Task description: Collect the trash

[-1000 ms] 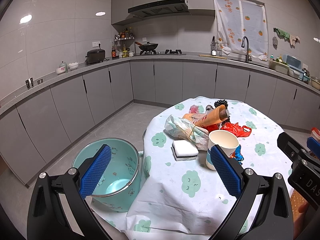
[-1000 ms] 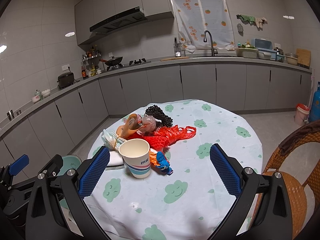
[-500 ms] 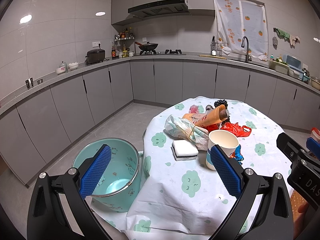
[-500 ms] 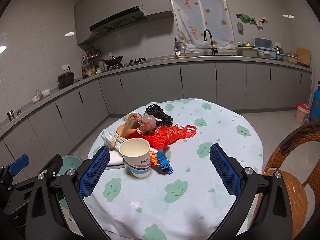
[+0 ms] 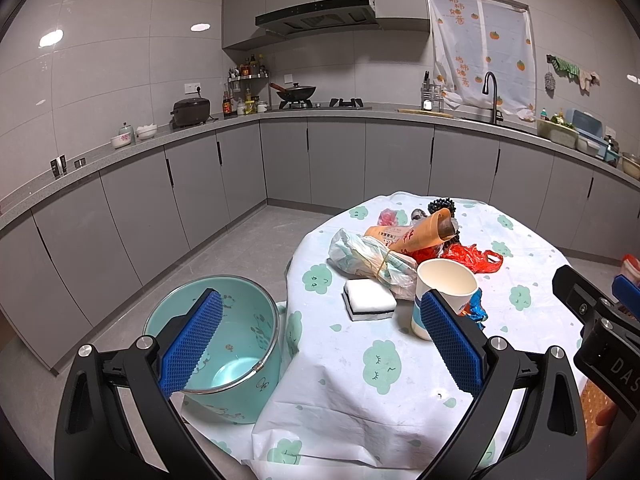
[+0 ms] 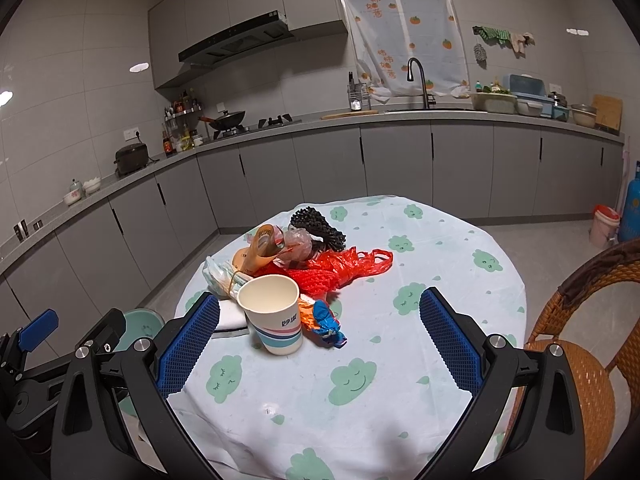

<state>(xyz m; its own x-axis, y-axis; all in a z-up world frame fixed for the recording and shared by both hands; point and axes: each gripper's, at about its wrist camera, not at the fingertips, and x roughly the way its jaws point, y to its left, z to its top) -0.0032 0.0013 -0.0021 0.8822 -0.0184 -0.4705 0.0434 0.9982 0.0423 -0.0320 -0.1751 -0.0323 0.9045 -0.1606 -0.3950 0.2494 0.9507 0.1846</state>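
Note:
A heap of trash lies on the round table (image 6: 440,280): a paper cup (image 6: 274,312) (image 5: 444,296), a red plastic bag (image 6: 340,266), an orange tube (image 6: 262,248) (image 5: 420,234), a crumpled pale bag (image 5: 368,258), a black net scrubber (image 6: 318,228), a blue-orange wrapper (image 6: 324,322). A white sponge (image 5: 369,299) lies beside the cup. A teal bucket (image 5: 224,344) stands on the floor left of the table. My left gripper (image 5: 320,348) is open, hovering between bucket and table edge. My right gripper (image 6: 320,344) is open just before the cup, nothing between its fingers.
Grey kitchen cabinets (image 5: 336,160) run along the back and left walls, with a sink (image 6: 420,108) and stove on the counter. A wicker chair (image 6: 580,344) stands at the table's right. A small white bucket (image 6: 604,226) and blue gas cylinder sit at far right.

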